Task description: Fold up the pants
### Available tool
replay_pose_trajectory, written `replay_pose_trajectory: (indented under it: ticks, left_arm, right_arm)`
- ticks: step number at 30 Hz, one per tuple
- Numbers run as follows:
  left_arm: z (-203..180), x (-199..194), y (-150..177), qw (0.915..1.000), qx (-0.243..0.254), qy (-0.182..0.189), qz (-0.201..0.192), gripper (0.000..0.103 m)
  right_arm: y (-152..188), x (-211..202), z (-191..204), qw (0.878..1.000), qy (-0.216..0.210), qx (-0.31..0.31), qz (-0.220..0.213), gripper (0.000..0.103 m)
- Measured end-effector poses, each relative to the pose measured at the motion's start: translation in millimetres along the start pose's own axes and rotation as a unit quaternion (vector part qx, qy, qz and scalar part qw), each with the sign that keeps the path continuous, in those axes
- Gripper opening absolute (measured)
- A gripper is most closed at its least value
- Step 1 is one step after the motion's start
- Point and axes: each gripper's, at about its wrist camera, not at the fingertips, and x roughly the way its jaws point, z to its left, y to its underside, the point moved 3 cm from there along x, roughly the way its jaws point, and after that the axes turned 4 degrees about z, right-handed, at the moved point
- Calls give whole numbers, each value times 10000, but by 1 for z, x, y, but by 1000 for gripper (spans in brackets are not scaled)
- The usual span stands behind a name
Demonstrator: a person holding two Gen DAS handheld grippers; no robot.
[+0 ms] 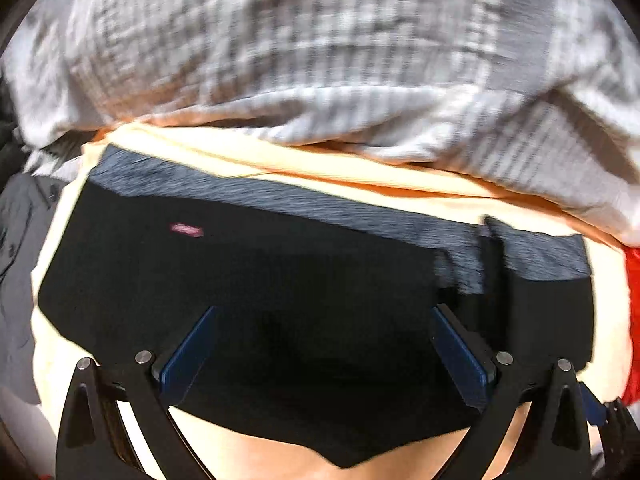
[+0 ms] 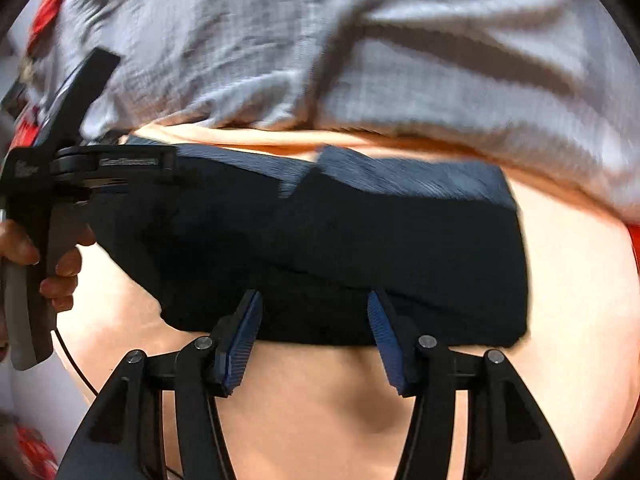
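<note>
The black pants (image 1: 280,280) with a grey waistband (image 1: 320,204) lie folded into a compact rectangle on a cream surface (image 1: 400,176). My left gripper (image 1: 324,312) is open, its blue pads wide apart just above the pants' near part, holding nothing. In the right wrist view the pants (image 2: 360,240) lie ahead with the waistband (image 2: 400,178) at the far side. My right gripper (image 2: 314,300) is open over the pants' near edge, empty. The left gripper body (image 2: 60,184) and the hand holding it show at the left of the right wrist view.
A crumpled grey-and-white checked cloth (image 1: 320,60) lies heaped behind the pants; it also shows in the right wrist view (image 2: 360,40). Red fabric (image 1: 632,300) lies at the right edge. Grey clothing (image 1: 20,260) lies at the left. The cream surface (image 2: 320,420) extends in front.
</note>
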Motion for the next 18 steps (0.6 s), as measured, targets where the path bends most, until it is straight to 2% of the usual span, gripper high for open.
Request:
replay_pose_trajectory:
  ticks: [3, 6, 8, 10, 11, 13, 15, 16, 17, 18]
  left_arm:
    - [-29, -9, 5, 9986, 328, 407, -25, 103]
    - [-58, -12, 13, 9937, 796, 788, 5, 103]
    - [-76, -11, 20, 9889, 1045, 1055, 82, 93]
    - [-88, -7, 25, 9857, 1144, 1222, 213, 91]
    - [-92, -4, 27, 9845, 1145, 1302, 262, 82]
    - [-100, 5, 28, 9819, 1129, 1454, 449, 71]
    - [-106, 15, 29, 9798, 1122, 1554, 567, 67]
    - [-110, 15, 30, 9790, 1160, 1572, 577, 55]
    - [-115, 16, 31, 9780, 1233, 1569, 607, 38]
    - [-119, 17, 32, 9784, 1318, 1472, 607, 34]
  right_arm:
    - [3, -7, -24, 9988, 171, 448, 9, 59]
    - [7, -7, -45, 9965, 264, 784, 107, 59]
    - [11, -4, -56, 9944, 191, 1018, 189, 59]
    - [17, -5, -63, 9930, 132, 1154, 236, 59]
    - [21, -4, -67, 9921, 97, 1220, 273, 59]
    - [26, -3, -71, 9913, 73, 1273, 317, 59]
    - [32, -1, -74, 9906, 45, 1318, 359, 59]
    - [33, 1, -76, 9902, 32, 1354, 325, 59]
    - [35, 3, -79, 9893, -9, 1420, 346, 59]
    - [36, 4, -80, 9887, -34, 1454, 359, 59]
